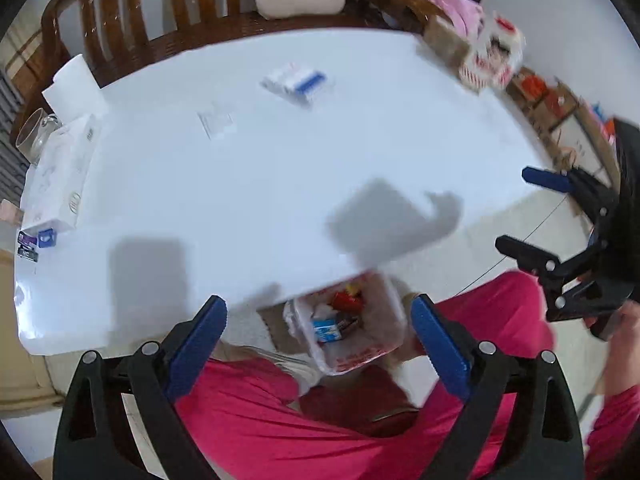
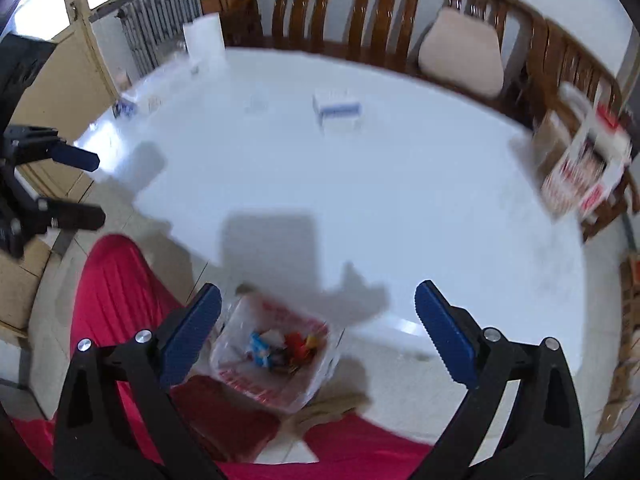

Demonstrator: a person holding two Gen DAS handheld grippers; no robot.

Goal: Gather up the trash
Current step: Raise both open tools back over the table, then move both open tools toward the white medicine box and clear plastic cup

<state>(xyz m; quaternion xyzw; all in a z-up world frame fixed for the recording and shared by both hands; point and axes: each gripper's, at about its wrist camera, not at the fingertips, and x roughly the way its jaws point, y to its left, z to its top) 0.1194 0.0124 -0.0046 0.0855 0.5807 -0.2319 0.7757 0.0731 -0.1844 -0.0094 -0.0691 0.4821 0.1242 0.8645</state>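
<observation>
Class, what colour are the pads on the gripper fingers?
Blue, on black arms; the left gripper shows them best in the left wrist view.

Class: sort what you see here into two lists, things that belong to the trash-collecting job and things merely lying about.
Job: trash bag with wrappers inside, blue-and-white packet, clear wrapper, left gripper, right gripper, both open and empty.

Lying about: tissue box, glass jar, cushion.

Trash in bin (image 1: 352,324) below table (image 1: 280,168) edge.
</observation>
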